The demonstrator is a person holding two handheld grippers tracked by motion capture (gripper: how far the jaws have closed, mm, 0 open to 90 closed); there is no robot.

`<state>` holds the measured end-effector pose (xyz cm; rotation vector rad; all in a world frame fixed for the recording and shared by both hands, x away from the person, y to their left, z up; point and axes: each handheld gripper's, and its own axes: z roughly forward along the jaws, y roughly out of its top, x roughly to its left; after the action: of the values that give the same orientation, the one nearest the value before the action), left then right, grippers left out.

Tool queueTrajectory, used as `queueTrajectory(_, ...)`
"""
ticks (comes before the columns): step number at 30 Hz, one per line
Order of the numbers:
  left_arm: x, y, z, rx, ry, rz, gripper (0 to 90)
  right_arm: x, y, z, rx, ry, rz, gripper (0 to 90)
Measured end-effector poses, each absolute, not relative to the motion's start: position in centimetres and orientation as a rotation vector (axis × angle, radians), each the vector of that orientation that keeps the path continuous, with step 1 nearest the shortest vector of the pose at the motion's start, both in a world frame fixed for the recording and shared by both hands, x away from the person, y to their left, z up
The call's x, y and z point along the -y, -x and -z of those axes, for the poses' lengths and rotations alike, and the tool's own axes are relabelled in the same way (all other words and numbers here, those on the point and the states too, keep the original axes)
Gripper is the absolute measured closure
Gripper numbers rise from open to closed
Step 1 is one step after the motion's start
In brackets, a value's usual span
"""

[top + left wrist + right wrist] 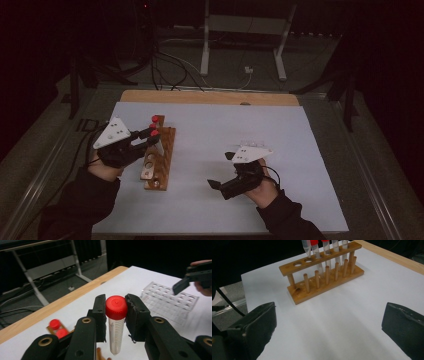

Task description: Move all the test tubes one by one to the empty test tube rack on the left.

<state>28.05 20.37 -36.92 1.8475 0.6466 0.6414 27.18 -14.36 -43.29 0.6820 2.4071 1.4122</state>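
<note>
Room dim; light falls from overhead onto the white sheet (225,165), the brightest surface, while the surroundings sink to near black. High view: underexposed, soft and grainy, fine detail lost. Left gripper view: the red cap (116,307) is sharp and evenly lit; the background frame and floor are darker and softer, and the near jaws are slightly blurred. Right gripper view: the wooden rack (324,272) is fairly crisp, casting faint, diffuse shadows; the near jaw pads are out of focus.

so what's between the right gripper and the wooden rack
Nothing: bare white table lies between the open right gripper and the wooden rack in the right gripper view.
</note>
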Motion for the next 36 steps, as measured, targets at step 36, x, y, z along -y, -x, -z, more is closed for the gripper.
queueTrajectory(36,-22.8,-29.7,42.8,-0.803,-1.880,-0.637,71.9,14.7,-27.3,43.3,-2.399,-0.696,-1.414,0.0)
